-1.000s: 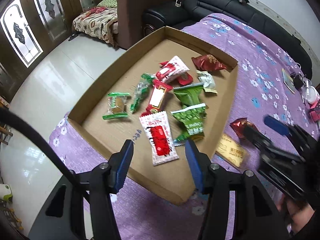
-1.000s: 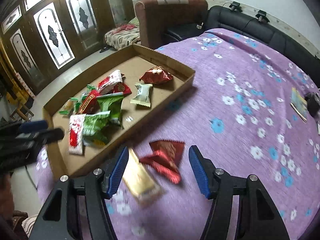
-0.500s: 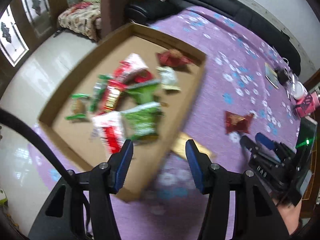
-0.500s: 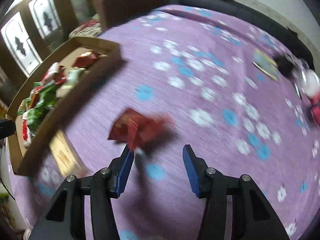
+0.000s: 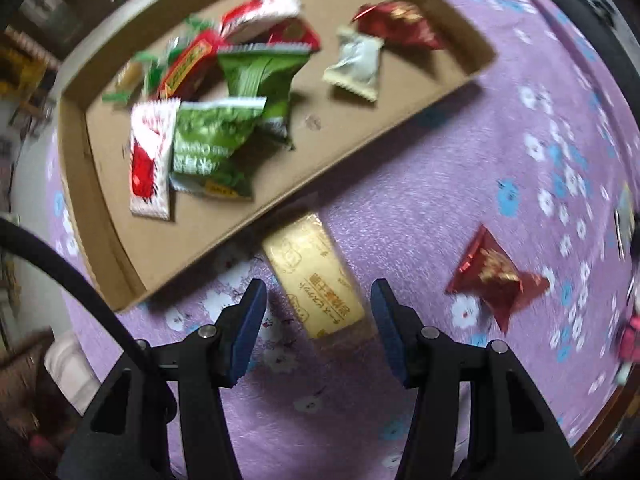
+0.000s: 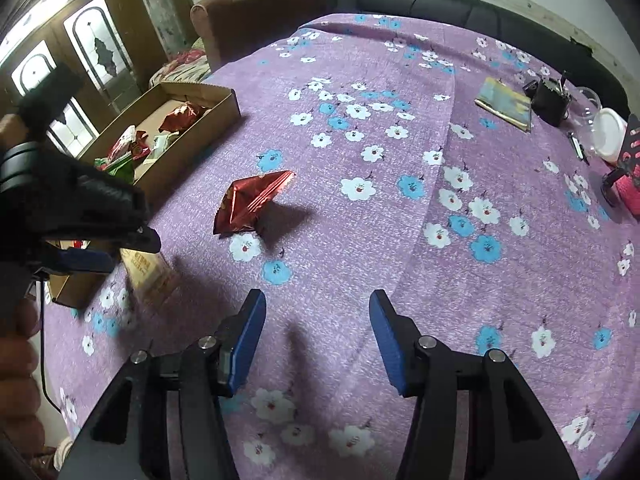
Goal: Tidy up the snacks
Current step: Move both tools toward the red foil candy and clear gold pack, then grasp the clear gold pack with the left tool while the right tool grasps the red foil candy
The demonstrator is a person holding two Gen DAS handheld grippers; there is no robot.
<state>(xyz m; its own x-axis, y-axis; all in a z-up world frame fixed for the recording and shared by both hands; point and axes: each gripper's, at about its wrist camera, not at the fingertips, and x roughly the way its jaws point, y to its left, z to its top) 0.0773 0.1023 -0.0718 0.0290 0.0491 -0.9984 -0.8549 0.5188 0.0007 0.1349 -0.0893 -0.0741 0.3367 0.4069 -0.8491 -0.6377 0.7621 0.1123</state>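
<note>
Beside the cardboard tray [image 5: 472, 76], we see the left tongs [image 5: 318, 306] wide open over a yellow snack bar [image 5: 316, 276]; the right tongs [image 6: 316, 322] hang open and empty near a red packet [image 6: 250, 202].

Two black grippers: left gripper [image 5: 318, 312], right gripper [image 6: 316, 320]; blue pads [image 6: 250, 338], silver screws, black cable, bare skin.

purple floral tablecloth [image 6: 400, 240], black sofa [image 6: 500, 16] behind, brown armchair [image 6: 256, 12], glazed doors [image 6: 96, 52] (far left)
</note>
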